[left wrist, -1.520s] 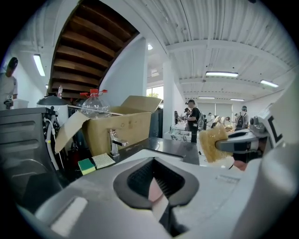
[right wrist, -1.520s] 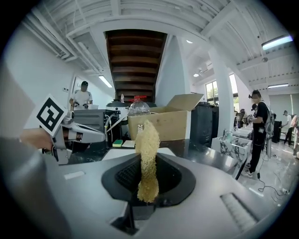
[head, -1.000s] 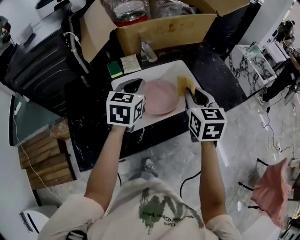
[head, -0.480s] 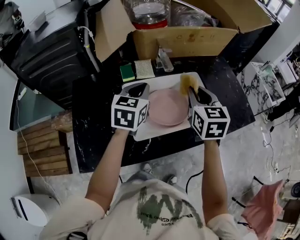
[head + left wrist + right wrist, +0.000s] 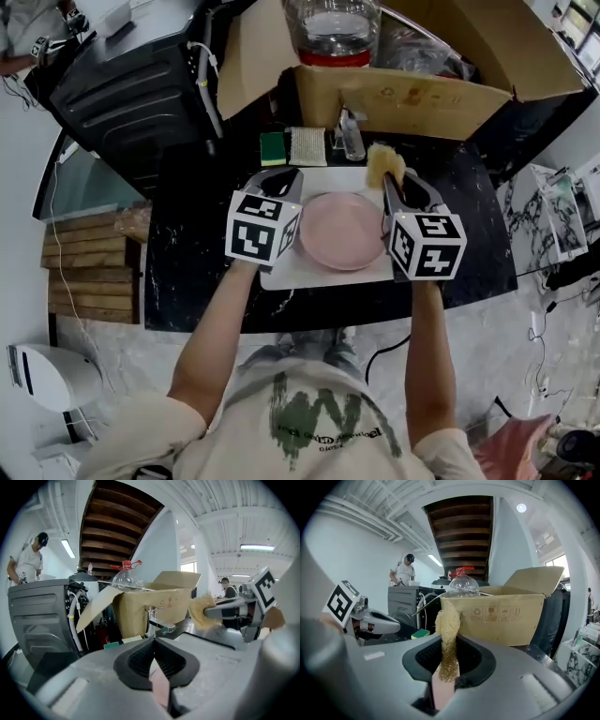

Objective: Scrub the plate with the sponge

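Note:
A pink plate (image 5: 342, 230) lies over a white sink basin (image 5: 314, 274) set in a black counter. My left gripper (image 5: 284, 180) is at the plate's left rim and is shut on it; in the left gripper view the pink rim (image 5: 160, 688) shows as a thin strip pinched between the jaws of the left gripper (image 5: 157, 667). My right gripper (image 5: 398, 187) is at the plate's right side, shut on a yellow fibrous sponge (image 5: 384, 164) that sticks out past the plate's far right rim. The sponge (image 5: 449, 630) stands upright in the right gripper (image 5: 447, 667).
A faucet (image 5: 352, 136) stands behind the basin. A green sponge (image 5: 273, 148) and a pale scouring pad (image 5: 307, 145) lie beside it. An open cardboard box (image 5: 412, 94) with a clear bottle (image 5: 333, 28) fills the back. A black appliance (image 5: 131, 84) stands at the far left.
The head view has shifted, so the counter sits lower and more centred in it. Both grippers keep their holds at the plate's two sides.

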A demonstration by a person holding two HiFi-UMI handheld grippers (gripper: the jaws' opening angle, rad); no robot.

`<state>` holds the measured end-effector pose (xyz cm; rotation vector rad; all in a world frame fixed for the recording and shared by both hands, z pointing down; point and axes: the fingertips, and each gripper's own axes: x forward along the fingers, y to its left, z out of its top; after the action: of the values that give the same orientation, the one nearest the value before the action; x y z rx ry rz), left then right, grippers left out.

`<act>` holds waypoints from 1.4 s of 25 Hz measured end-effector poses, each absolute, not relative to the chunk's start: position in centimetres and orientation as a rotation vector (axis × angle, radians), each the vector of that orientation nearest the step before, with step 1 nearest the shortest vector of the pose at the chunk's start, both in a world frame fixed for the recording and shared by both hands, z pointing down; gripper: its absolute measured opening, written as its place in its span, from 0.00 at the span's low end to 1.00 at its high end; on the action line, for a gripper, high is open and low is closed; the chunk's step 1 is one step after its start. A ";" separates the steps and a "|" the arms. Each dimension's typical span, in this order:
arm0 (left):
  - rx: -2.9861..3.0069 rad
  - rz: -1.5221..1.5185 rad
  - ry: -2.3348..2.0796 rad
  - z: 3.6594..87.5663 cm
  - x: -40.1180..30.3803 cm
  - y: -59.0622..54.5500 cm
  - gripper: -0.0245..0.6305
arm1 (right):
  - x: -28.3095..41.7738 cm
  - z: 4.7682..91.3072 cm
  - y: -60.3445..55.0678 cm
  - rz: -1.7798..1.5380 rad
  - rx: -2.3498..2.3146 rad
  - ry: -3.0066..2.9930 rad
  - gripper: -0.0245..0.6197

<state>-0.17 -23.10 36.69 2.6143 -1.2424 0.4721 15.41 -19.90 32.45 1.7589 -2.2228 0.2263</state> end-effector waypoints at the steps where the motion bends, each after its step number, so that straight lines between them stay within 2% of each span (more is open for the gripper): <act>1: 2.604 0.477 -1.267 36.8 0.0 -23.3 0.04 | 15.6 32.4 -20.4 0.222 1.738 -2.243 0.13; 15: 2.422 0.391 -1.545 37.5 0.8 -25.1 0.04 | 16.5 34.3 -24.9 0.242 1.426 -2.417 0.13; 25: 2.412 0.341 -1.494 38.8 -0.9 -25.0 0.04 | 12.4 36.8 -25.3 0.241 1.254 -2.429 0.13; 35: 2.355 0.410 -1.474 42.1 -3.6 -24.5 0.04 | 6.9 43.0 -24.6 0.310 1.020 -2.400 0.13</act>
<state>-3.55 -24.53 42.14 2.3550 -1.4740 0.4102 6.93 -24.57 42.99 1.0199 -2.4005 0.3105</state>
